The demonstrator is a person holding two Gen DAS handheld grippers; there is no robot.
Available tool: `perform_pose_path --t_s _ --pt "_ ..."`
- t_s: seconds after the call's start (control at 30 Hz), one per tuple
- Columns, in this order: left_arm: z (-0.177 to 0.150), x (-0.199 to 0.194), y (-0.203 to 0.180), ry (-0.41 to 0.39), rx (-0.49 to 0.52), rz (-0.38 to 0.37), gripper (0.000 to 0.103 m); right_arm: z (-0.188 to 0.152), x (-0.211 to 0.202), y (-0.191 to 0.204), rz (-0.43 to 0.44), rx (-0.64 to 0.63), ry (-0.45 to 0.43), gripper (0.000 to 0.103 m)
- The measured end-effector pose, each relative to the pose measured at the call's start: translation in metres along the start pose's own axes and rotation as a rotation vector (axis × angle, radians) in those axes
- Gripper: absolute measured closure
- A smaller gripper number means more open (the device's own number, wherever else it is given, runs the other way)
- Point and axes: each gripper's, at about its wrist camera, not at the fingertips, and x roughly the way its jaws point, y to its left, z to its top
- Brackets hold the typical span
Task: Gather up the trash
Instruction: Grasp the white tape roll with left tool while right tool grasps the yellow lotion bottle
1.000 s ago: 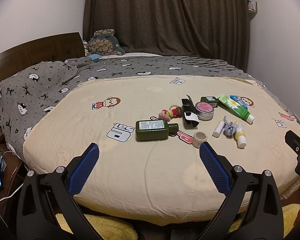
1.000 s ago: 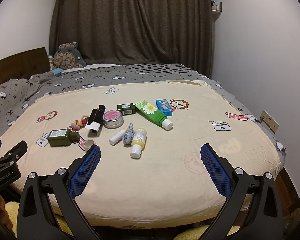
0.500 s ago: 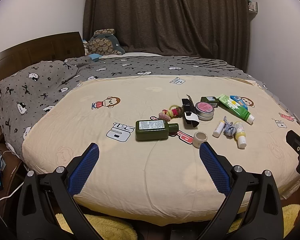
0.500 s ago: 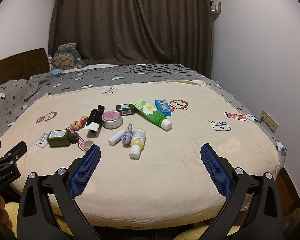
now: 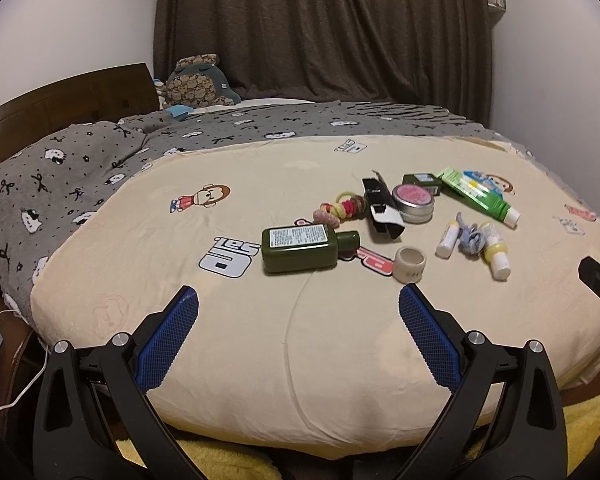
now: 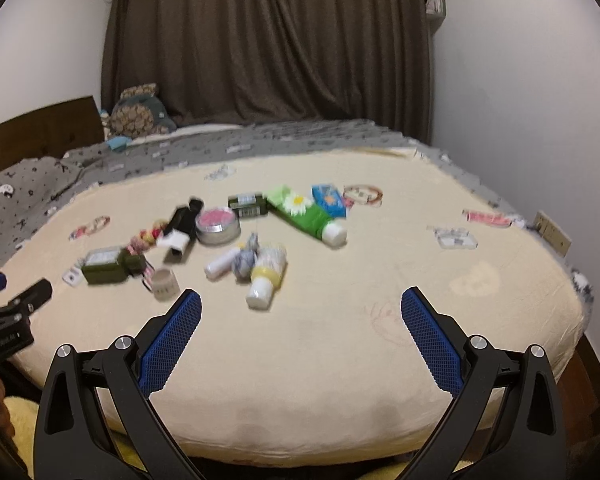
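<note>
Here the left gripper (image 5: 299,308) hangs above the near edge of the bed's cream blanket (image 5: 228,344), its blue-padded fingers spread wide with nothing between them. The right gripper (image 6: 301,310) sits likewise, fingers wide apart and empty, over the near right part of the same blanket; its view is blurred.

Ahead of both grippers a broad strip of bare blanket runs along the near edge, and the right half of the bed out to the wall is open too.

Beyond that strip lies the cluster of items. Nearest the left gripper are a dark green bottle (image 5: 304,248) lying on its side and a small roll of tape (image 5: 410,265) just beside its cap. Behind them sit colourful hair ties (image 5: 340,210), a black and white carton (image 5: 382,210) with an open flap, and a pink-lidded tin (image 5: 414,202) touching it. To the right lie a white tube (image 5: 447,236), a crumpled grey-blue scrap (image 5: 472,238) and a yellow-capped bottle (image 5: 496,250), close together. Farther back are a green tube (image 5: 478,198) with a daisy print and a small dark box (image 5: 420,182).

A grey patterned quilt (image 5: 80,176) covers the head end, by the wooden headboard (image 5: 60,108) and a plush toy (image 5: 198,84). Dark curtains (image 5: 324,28) hang behind.
</note>
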Motion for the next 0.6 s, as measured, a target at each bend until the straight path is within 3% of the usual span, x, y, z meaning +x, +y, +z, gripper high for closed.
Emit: perform_pose_path --t_s 0.17,0.33,0.4,0.6 --pt "-0.01 0.028 -0.003 0.047 0.018 -0.025 0.008 -0.01 0.024 -0.002 0.02 0.023 0.053 0.003" --pt "-0.018 0.047 -0.012 0.076 0.034 -0.056 0.008 -0.005 0.055 0.0 0.113 0.095 0.099 0.003" --pt "-0.02 0.055 -0.02 0.09 0.059 -0.064 0.01 -0.002 0.072 0.005 0.097 0.085 0.131 0.003" --pt "-0.023 0.071 -0.04 0.128 0.093 -0.156 0.014 0.003 0.12 0.021 0.046 0.014 0.208 0.02"
